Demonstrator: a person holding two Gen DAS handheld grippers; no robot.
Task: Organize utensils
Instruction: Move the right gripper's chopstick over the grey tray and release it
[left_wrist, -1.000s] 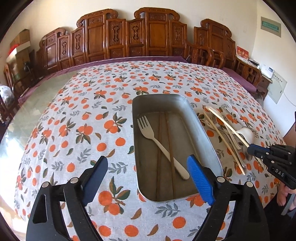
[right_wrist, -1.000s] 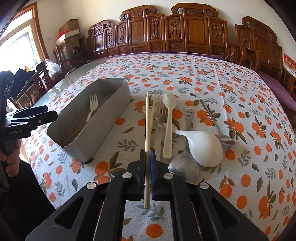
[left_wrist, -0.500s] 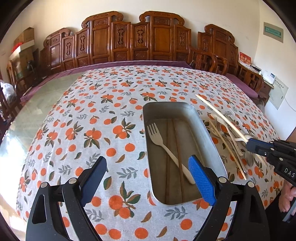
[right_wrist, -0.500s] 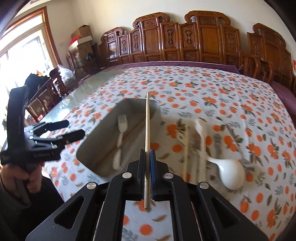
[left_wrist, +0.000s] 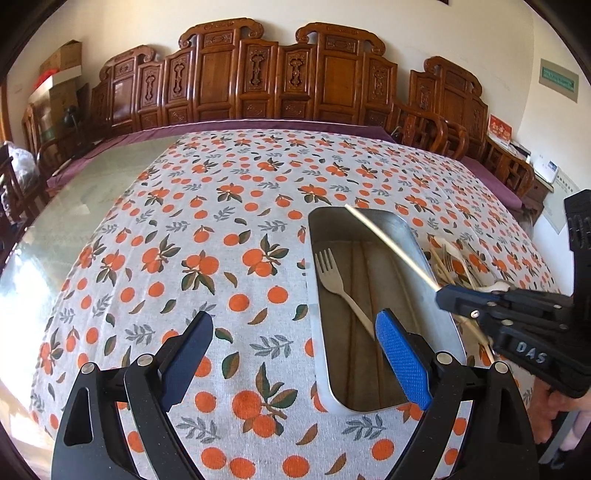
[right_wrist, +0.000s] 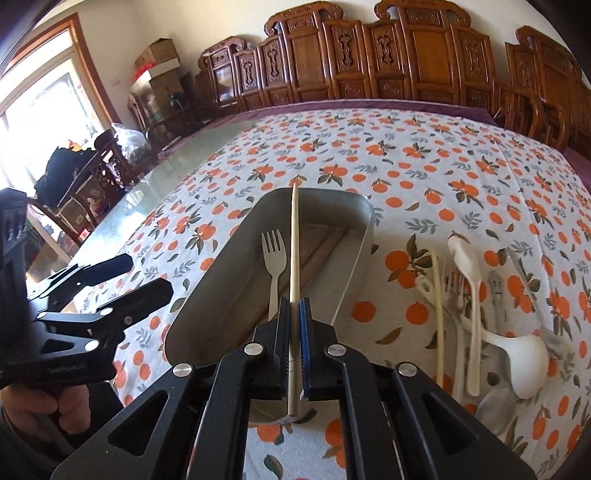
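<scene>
Utensils are found in two groups on a tablecloth (left_wrist: 221, 236) printed with oranges and leaves. One pale chopstick (right_wrist: 294, 258) is pinched between the pressed-together fingers of the right gripper (right_wrist: 294, 317) and juts straight ahead from them, above a metal tray (right_wrist: 236, 280). Inside the tray, just left of the held chopstick, a pale fork (right_wrist: 274, 258) is laid lengthwise beside brown chopsticks. To the right of those fingers, a second pale chopstick (right_wrist: 438, 317), a white spoon (right_wrist: 469, 295), a white ladle (right_wrist: 524, 362) and metal cutlery are heaped on the cloth. The left gripper (left_wrist: 295, 354) is held with fingers spread wide and nothing between them; the tray lies beyond its right finger. Bare glass tabletop (left_wrist: 74, 206) is seen left of the cloth. Carved wooden chairs (left_wrist: 280, 81) are lined along a cream wall, with cardboard boxes (right_wrist: 159, 59) stacked near a bright window (right_wrist: 40, 96).
</scene>
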